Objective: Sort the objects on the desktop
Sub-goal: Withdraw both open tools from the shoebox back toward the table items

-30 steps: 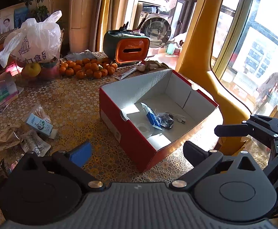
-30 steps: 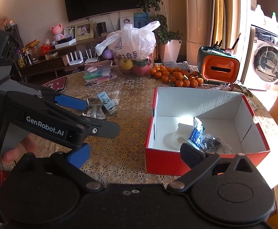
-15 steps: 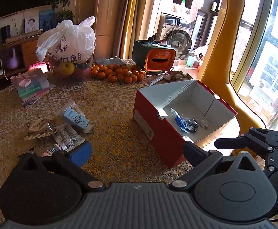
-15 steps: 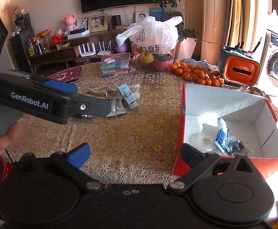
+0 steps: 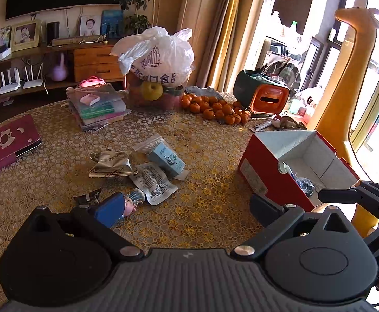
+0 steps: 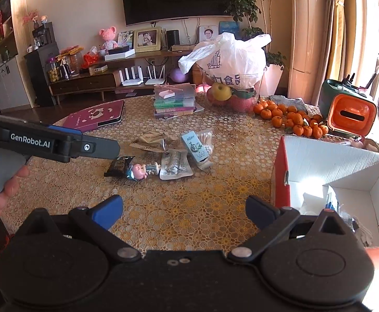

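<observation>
- Left tool spread wide with nothing between its fingers, hovering above a desk covered in a gold honeycomb-pattern cloth.
- Right tool likewise spread wide and empty, hovering over the same desk, just left of a red cardboard box.
- Seen from the right wrist view, the left tool entering from the left edge, gripped by a person's hand.
- Red box also visible at the right of the left wrist view: white inside, open on top, holding a few small items, among them a blue packet and something dark; details too small to tell.
- Loose clutter lying mid-desk, well apart from the box: a small figurine with a pink face lying on its side, touching a dark wrapper.
- Just beside the figurine, a flat white sachet, a light-blue carton resting on a bag of cotton swabs, and a crumpled silver packet.
- Further back: a stack of books, a white plastic bag over fruit, a pile of tangerines, and an orange-fronted green container.
- Maroon case lying flat at the far left of the desk.
</observation>
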Motion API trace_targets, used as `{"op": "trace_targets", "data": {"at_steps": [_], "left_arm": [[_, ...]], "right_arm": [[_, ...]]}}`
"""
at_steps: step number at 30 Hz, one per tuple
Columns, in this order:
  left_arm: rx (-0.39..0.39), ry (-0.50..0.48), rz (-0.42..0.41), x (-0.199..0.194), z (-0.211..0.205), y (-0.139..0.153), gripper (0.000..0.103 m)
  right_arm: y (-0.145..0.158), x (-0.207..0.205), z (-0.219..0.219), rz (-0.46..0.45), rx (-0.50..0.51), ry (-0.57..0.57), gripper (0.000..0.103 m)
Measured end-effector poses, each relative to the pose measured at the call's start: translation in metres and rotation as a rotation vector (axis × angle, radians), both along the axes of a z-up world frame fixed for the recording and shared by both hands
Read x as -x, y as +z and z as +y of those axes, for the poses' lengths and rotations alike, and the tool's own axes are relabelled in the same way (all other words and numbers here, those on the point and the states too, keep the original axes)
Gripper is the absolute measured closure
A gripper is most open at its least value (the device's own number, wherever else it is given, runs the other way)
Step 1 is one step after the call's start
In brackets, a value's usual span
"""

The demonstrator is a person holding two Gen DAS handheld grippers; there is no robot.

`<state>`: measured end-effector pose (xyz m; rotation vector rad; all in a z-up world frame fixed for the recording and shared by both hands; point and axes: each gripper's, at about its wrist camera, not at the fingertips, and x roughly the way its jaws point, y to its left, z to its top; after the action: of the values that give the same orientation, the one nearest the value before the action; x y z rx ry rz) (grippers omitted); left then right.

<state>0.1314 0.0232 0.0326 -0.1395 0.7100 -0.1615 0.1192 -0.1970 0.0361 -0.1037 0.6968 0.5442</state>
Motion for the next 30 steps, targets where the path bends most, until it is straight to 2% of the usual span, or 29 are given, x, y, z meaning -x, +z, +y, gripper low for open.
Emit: {"op": "trace_targets", "data": {"at_steps": [15, 26, 30], "left_arm": [[-0.040, 0.110, 0.019, -0.010, 0.051, -0.022, 0.000], [-0.041, 0.189, 0.080, -0.032, 0.078, -0.053, 0.000], [-0.004, 0.221, 0.125, -0.046, 0.089, -0.068, 0.000]], "right_arm": [[-0.011, -0.031, 0.032, -0.015, -0.006, 0.030, 0.004], [-0.032, -0.076, 0.053, 0.046, 0.000, 0.034, 0.009], [-0.042, -0.096, 0.058, 0.078, -0.005, 0.041, 0.010]]}}
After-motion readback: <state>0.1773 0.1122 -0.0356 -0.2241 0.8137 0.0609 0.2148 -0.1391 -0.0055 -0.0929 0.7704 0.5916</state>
